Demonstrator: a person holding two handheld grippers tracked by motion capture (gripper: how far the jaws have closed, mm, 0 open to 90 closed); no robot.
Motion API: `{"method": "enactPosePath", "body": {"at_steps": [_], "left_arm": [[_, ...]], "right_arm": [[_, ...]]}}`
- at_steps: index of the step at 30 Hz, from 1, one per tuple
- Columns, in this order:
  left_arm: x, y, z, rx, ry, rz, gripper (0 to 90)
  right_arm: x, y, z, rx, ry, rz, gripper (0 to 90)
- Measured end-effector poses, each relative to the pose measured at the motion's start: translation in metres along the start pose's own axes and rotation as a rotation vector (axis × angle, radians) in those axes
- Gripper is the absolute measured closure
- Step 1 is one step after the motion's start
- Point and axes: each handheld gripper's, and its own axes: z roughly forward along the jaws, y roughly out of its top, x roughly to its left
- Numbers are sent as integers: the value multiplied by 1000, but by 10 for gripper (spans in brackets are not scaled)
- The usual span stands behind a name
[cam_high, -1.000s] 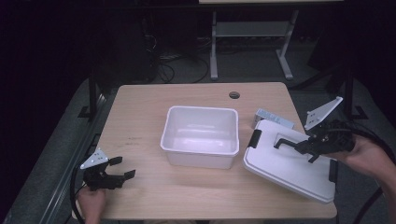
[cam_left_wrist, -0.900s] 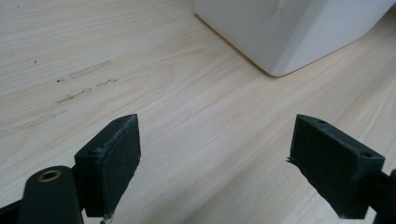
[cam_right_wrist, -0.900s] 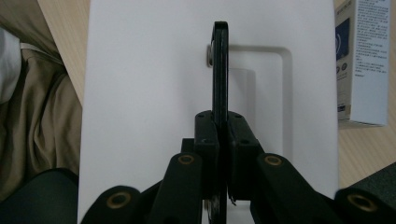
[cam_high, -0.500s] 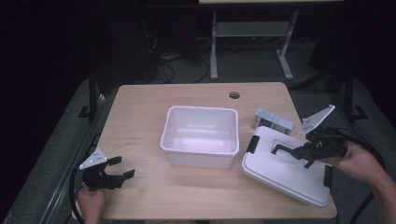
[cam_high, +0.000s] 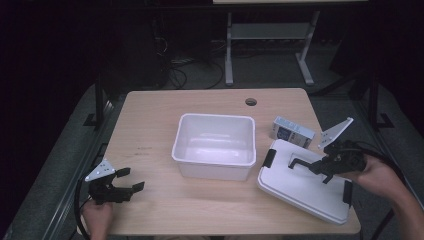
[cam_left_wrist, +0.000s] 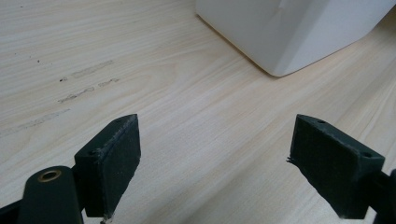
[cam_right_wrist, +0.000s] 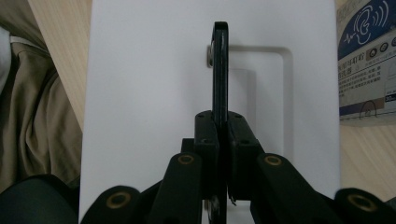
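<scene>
Your white lid (cam_high: 305, 187) lies flat on the counter (cam_high: 150, 130) at about 4 o'clock from the open white bin (cam_high: 214, 145), so by the look of it the lifting and fitting are yet to come. Its black handle (cam_right_wrist: 220, 70) stands upright, pinched between the closed jaws of your right gripper (cam_high: 315, 166), blade running straight ahead at 12 o'clock. A small printed box (cam_high: 292, 131) sits at 1 o'clock from the lid. Your left gripper (cam_high: 131, 180) rests at the counter's 7 o'clock corner, jaws wide apart, holding nothing.
</scene>
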Motion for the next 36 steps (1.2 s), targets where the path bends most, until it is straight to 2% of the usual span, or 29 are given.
{"method": "enactPosePath", "body": {"at_steps": [13,36], "left_arm": [[0,-1,-1,-3,1,-4,156],[0,-1,0,4,0,-5,156]], "right_arm": [[-3,-4,24,1,15,8,843],[-6,-5,54,23,28,15,841]]}}
